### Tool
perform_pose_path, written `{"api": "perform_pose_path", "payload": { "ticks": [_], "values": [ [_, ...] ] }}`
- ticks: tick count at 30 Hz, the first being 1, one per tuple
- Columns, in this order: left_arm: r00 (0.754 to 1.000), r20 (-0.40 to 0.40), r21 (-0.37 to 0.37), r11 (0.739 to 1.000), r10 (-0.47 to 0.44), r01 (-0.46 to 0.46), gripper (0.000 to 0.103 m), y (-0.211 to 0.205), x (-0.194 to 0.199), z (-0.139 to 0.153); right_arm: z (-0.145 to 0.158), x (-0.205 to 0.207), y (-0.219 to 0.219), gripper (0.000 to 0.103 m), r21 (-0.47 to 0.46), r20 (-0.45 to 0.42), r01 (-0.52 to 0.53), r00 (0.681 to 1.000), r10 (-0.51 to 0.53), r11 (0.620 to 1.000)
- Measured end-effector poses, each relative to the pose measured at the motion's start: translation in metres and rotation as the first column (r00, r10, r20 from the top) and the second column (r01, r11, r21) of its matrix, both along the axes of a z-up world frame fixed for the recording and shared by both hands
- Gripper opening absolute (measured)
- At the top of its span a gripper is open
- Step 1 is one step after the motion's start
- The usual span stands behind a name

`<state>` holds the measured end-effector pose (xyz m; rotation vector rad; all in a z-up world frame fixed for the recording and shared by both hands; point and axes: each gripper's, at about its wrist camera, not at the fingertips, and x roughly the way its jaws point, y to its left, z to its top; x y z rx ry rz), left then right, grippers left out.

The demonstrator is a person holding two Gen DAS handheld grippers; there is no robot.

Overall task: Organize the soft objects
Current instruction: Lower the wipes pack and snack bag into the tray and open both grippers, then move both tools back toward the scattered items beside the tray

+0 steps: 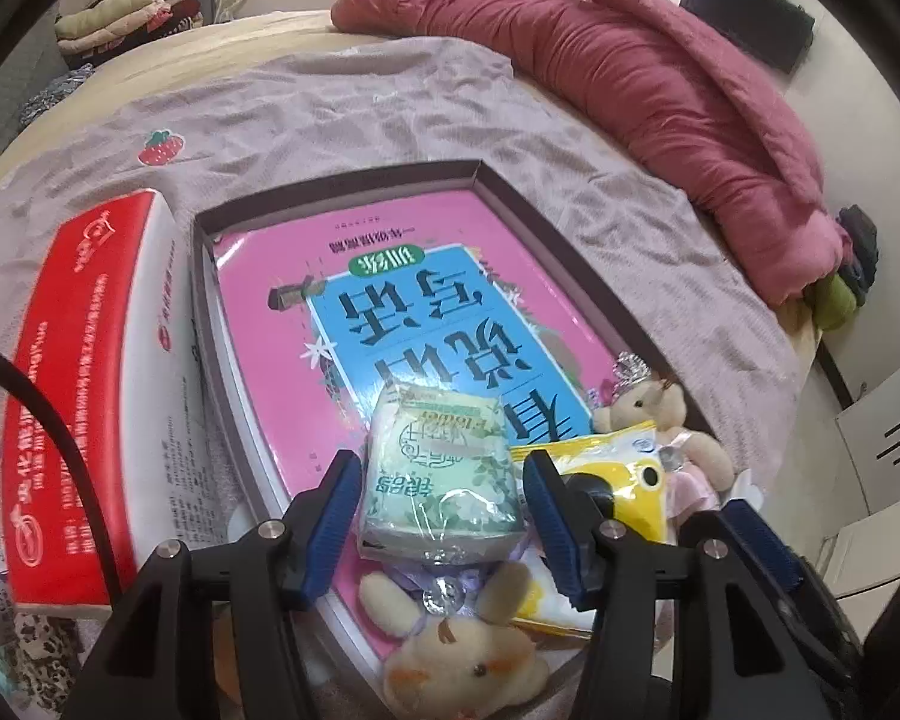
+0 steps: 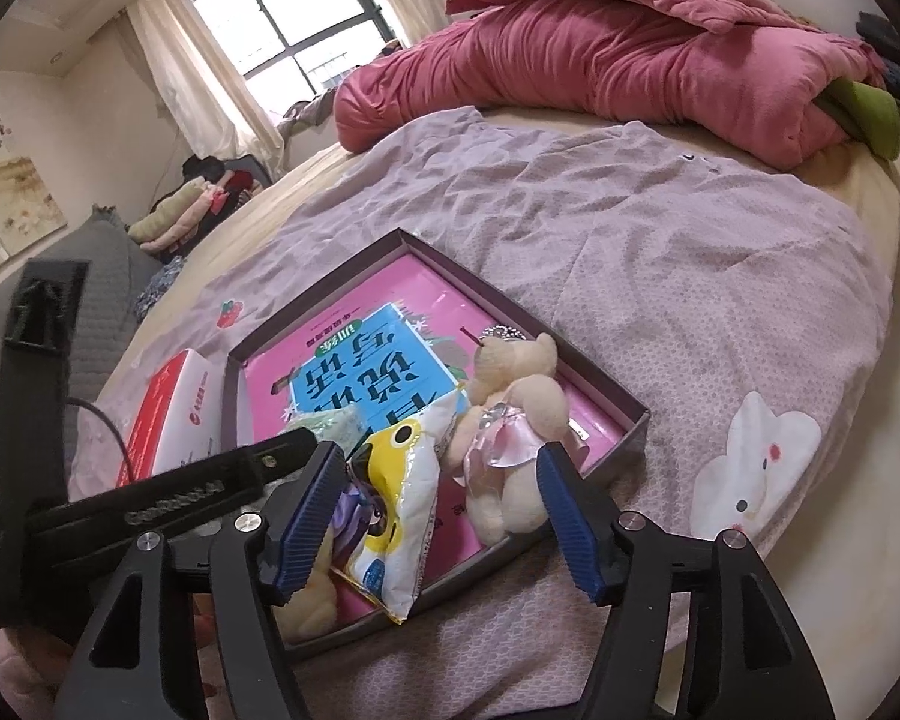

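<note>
A shallow dark box (image 1: 336, 180) (image 2: 324, 294) lies on the bed with a pink and blue book (image 1: 426, 300) (image 2: 360, 372) inside. On the book's near end lie a green tissue pack (image 1: 444, 468), a yellow and white packet (image 1: 606, 468) (image 2: 396, 510), a cream bear in a pink dress (image 1: 672, 420) (image 2: 510, 420) and a second cream plush (image 1: 462, 660) (image 2: 312, 594). My left gripper (image 1: 438, 516) is open, its fingers either side of the tissue pack with gaps. My right gripper (image 2: 438, 516) is open above the packet and bear.
A red and white carton (image 1: 90, 372) (image 2: 168, 414) lies left of the box. A lilac sheet (image 2: 660, 252) covers the bed, with a rolled pink quilt (image 1: 630, 90) (image 2: 600, 42) at the far side. Folded clothes (image 1: 120, 18) are stacked at the far left.
</note>
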<state>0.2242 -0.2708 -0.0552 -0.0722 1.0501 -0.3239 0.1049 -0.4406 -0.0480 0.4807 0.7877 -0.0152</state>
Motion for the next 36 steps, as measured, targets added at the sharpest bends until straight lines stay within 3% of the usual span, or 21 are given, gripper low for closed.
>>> {"api": "perform_pose_path", "payload": {
  "ticks": [9, 17, 36],
  "values": [
    [0.994, 0.102, -0.016, 0.999, 0.03, -0.028, 0.057, 0.017, -0.025, 0.033, -0.001, 0.001, 0.002, 0.072, -0.019, -0.008, 0.002, 1.0, -0.002, 1.0],
    [0.99, 0.124, -0.006, 0.998, 0.06, -0.06, 0.059, 0.033, -0.049, 0.044, 0.004, -0.002, 0.003, 0.073, -0.034, 0.015, 0.005, 1.0, -0.005, 0.999],
    [0.972, 0.171, -0.062, 0.986, 0.163, -0.154, 0.059, 0.091, -0.108, 0.068, 0.028, -0.023, 0.011, 0.075, -0.11, 0.138, 0.052, 0.99, -0.036, 0.993]
  ]
}}
